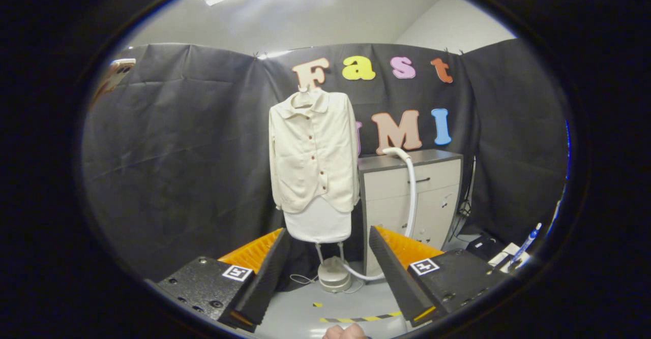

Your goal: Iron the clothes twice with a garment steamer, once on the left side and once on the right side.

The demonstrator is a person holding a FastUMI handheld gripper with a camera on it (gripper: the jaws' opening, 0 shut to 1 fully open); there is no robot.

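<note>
Gripper view: your hand-held gripper (328,257) is spread wide, nothing between its fingers. Cream shirt (313,151) hangs on a stand well beyond them, over a white underlayer (318,222). Steamer base (333,274) sits on the floor under it, seen through the finger gap. White hose (411,186) rises beside the grey cabinet (422,186), right of the shirt. Pen (529,240) lies far right.

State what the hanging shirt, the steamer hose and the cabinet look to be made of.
Shirt: soft matte woven cloth, likely cotton; it drapes and creases.
Steamer hose: smooth, slightly glossy, probably plastic or rubber; it bends.
Cabinet: flat matte panels, perhaps laminated board.
The gripper is open, holding nothing.
</note>
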